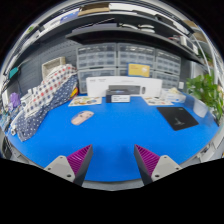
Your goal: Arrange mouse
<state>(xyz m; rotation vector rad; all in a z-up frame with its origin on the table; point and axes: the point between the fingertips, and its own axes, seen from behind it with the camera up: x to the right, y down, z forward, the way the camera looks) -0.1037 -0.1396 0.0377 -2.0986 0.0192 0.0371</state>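
A small light-coloured mouse (pixel 82 117) lies on the blue tabletop (pixel 115 135), far ahead of the fingers and to their left. A black mouse mat (pixel 179 118) lies flat on the table far ahead to the right. My gripper (pixel 112 158) is open and empty, its two fingers with magenta pads (pixel 78 159) spread wide above the near part of the table. Nothing stands between them.
A checked cloth (pixel 45 100) is heaped at the table's left side. A white box (pixel 121 88) and papers (pixel 85 100) stand along the far edge, with a green plant (pixel 208 95) at the right. Shelves fill the back wall.
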